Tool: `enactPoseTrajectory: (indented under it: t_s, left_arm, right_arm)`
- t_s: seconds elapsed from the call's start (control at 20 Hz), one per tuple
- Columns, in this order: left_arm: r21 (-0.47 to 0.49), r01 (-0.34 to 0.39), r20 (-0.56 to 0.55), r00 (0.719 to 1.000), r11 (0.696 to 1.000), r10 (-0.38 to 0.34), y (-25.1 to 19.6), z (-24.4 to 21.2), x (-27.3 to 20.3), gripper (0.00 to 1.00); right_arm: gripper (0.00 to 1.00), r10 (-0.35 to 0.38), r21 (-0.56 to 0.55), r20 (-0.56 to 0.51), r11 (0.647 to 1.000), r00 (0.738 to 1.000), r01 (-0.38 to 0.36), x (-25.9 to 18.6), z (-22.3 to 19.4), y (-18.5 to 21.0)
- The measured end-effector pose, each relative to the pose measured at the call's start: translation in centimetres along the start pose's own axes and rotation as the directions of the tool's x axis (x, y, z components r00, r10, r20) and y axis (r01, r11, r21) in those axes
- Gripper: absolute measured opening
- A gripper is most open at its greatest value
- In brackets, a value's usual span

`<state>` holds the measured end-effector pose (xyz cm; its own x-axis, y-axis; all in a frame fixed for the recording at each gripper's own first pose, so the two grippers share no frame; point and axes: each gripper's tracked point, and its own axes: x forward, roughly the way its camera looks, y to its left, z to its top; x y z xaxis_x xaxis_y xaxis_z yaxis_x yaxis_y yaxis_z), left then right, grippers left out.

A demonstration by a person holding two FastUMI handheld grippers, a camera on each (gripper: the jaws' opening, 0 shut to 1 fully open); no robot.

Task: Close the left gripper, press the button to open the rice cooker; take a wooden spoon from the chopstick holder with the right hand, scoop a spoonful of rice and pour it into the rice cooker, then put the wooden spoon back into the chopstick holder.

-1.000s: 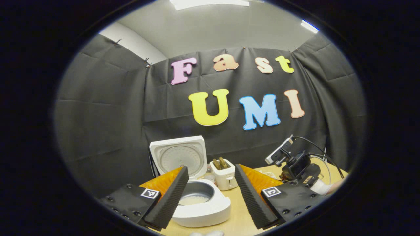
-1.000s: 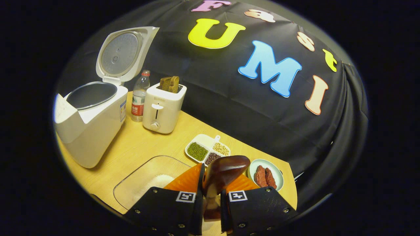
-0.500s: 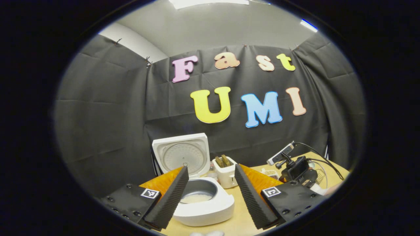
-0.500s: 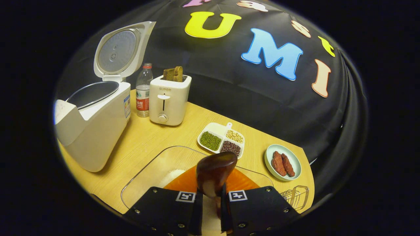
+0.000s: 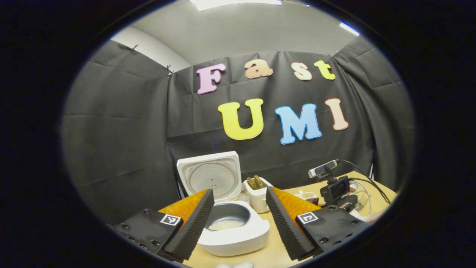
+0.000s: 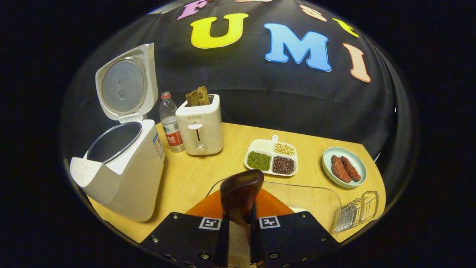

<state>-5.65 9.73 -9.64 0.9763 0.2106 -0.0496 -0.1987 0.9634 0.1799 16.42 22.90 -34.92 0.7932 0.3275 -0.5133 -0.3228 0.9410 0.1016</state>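
Note:
The white rice cooker [image 5: 238,234] stands with its lid [image 5: 212,176] up and some rice [image 5: 225,224] in the pot. My left gripper [image 5: 239,191] hangs open in front of it, nothing between its fingers. In the right gripper view the cooker [image 6: 126,175] is at the left. My right gripper [image 6: 239,219] is shut on the dark wooden spoon [image 6: 241,190], bowl end pointing forward, above a glass rice container [image 6: 316,197]. The clear chopstick holder [image 6: 357,213] sits at the lower right. The right gripper's body [image 5: 334,188] appears at the right of the left gripper view.
Behind the cooker stand a water bottle [image 6: 170,123] and a white toaster [image 6: 199,124] with toast in it. A divided dish of beans [image 6: 271,158] and a plate of sausages [image 6: 344,167] lie toward the back right of the wooden table [image 6: 189,175].
My right gripper has swung rightward with the spoon, away from the cooker; the chopstick holder has come into its view. In the left gripper view it has sunk lower. My left gripper barely shifted.

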Motion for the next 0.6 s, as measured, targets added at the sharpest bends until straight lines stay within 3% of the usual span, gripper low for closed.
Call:
enactPoseTrajectory:
  t_s: [0.15,0.3,0.6]
  left_arm:
    - [-0.007,-0.003,-0.004,1.000,1.000,0.003,0.2,-0.1,0.0,0.95]
    - [-0.004,-0.005,-0.004,1.000,1.000,0.005,0.3,-0.1,0.0,0.95]
    - [0.001,0.014,0.001,1.000,1.000,-0.014,-0.6,0.5,0.5,0.95]
  right_arm:
    - [0.23,0.039,0.126,-0.006,0.991,0.999,-0.038,0.1,0.0,0.4]
    - [0.22,0.080,0.288,0.005,0.954,0.997,-0.078,0.1,0.3,-0.3]
    - [0.22,0.147,0.588,0.042,0.796,0.988,-0.143,-0.2,0.1,-3.2]
